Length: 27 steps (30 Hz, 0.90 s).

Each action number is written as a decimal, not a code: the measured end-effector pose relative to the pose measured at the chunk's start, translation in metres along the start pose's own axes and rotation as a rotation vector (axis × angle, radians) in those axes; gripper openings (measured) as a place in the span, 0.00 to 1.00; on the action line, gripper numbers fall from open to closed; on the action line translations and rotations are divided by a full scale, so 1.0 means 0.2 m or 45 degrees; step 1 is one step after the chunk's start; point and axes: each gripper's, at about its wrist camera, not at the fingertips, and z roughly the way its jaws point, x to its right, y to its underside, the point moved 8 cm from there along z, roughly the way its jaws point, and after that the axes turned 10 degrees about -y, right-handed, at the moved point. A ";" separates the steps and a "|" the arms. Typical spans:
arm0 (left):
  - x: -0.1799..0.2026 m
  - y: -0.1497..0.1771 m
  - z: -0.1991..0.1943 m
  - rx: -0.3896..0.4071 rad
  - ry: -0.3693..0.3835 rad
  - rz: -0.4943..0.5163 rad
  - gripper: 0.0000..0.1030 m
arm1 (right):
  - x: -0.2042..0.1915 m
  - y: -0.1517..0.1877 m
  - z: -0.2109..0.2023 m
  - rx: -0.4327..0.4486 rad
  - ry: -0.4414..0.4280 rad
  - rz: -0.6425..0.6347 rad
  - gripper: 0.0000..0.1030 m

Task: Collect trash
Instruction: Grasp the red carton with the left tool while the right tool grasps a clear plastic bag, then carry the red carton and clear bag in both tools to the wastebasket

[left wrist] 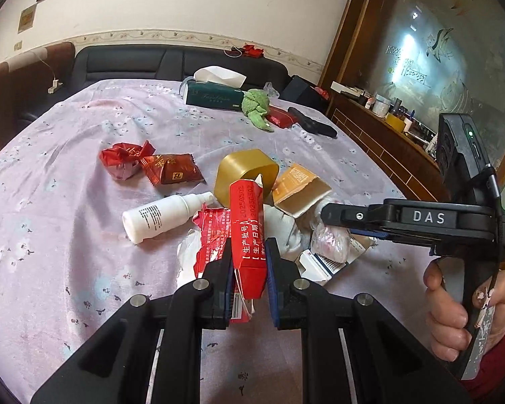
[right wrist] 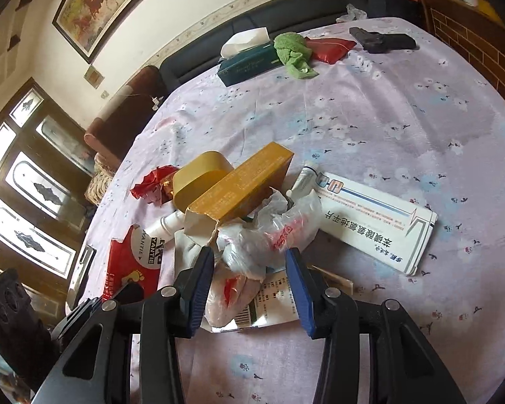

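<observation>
Red wrapper (left wrist: 247, 235): thin, light, crushable; best pinched mid-length. Left gripper (left wrist: 248, 256) clenched on it. Right gripper (right wrist: 250, 266) released, straddling plastic bag (right wrist: 269, 232).

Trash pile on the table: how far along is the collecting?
Early. No bin shows in either view, so nothing can be counted as collected. In hand: left gripper is shut on the red carton. Right gripper is open, jaws either side of the clear plastic bag. Left on the cloth: gold box, white spray bottle, red wrappers, white medicine box.
</observation>
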 end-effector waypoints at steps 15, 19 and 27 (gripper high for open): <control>0.02 0.01 -0.04 0.033 -0.032 0.026 0.15 | -0.11 0.03 0.03 0.022 0.093 -0.206 0.32; 0.05 0.01 -0.06 0.059 -0.046 0.049 0.15 | -0.12 0.07 -0.11 0.103 0.086 -0.246 0.31; 0.19 -0.01 -0.13 0.129 -0.079 0.113 0.15 | -0.08 0.17 -0.41 0.275 0.212 -0.372 0.31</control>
